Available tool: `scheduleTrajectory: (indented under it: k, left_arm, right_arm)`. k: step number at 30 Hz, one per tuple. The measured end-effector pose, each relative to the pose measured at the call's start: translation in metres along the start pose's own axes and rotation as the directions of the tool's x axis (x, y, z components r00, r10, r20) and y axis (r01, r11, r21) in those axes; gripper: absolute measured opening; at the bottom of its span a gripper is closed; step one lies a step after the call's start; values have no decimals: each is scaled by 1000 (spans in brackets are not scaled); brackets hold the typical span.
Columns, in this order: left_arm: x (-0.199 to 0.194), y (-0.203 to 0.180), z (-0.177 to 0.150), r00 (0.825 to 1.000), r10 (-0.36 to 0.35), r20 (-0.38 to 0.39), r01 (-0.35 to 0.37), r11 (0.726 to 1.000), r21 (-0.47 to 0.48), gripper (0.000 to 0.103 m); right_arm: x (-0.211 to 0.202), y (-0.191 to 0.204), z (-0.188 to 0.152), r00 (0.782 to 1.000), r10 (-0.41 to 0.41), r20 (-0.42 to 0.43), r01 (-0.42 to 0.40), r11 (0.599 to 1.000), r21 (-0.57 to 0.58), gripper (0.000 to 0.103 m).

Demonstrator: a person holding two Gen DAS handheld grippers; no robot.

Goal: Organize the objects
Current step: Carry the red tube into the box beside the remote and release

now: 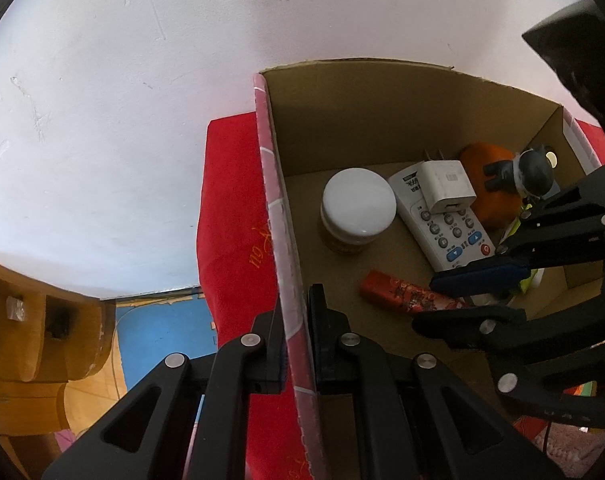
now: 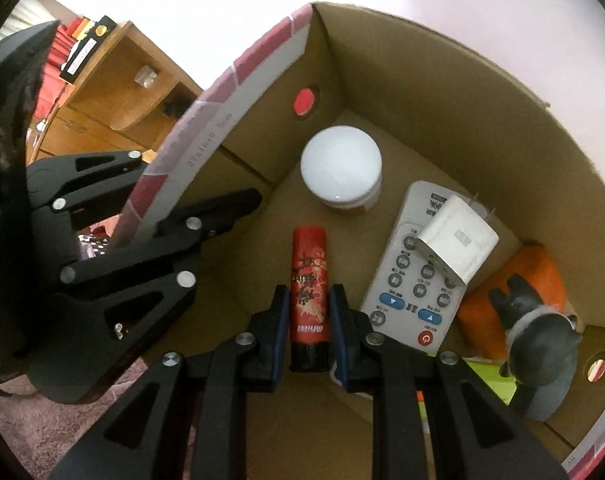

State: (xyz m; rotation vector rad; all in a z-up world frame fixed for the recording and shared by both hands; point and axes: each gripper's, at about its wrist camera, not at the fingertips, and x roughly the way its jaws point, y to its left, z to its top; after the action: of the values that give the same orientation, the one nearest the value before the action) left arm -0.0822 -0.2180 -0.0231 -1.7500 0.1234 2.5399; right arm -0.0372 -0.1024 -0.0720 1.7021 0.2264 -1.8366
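A cardboard box (image 1: 286,240) (image 2: 442,92) with a red-patterned outside holds the objects. My left gripper (image 1: 296,332) is shut on the box's left wall, one finger outside and one inside. My right gripper (image 2: 308,320) (image 1: 438,300) reaches into the box, its jaws around a red tube (image 2: 308,292) (image 1: 406,296) with small gaps at each side; the tube lies on the box floor. Also inside are a white-lidded jar (image 1: 358,204) (image 2: 340,168), a white remote (image 1: 450,228) (image 2: 414,280), a white charger (image 1: 446,188) (image 2: 456,240), an orange item (image 2: 518,280) and a grey dog figure (image 2: 538,344).
The box sits on a red cloth (image 1: 230,208). A white wall rises behind it. A wooden cabinet (image 1: 34,320) (image 2: 114,92) stands to the left, above a blue floor mat (image 1: 162,332). A yellow-green item (image 2: 490,380) lies under the dog figure.
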Motion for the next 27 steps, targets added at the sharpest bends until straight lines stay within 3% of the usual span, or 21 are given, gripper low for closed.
scheduleTrajectory:
  k: [17,27]
  left_arm:
    - [4,-19,-5,1000,1,1,-1,1000,-2,9]
    - [5,-21,-13,1000,-2,3,2,1000,7,9]
  right_arm:
    - [-18,-2,-6,998,28,52,-31,998,51,19]
    - [-59,-10,-40,980,-4,201,-33,983,181,22]
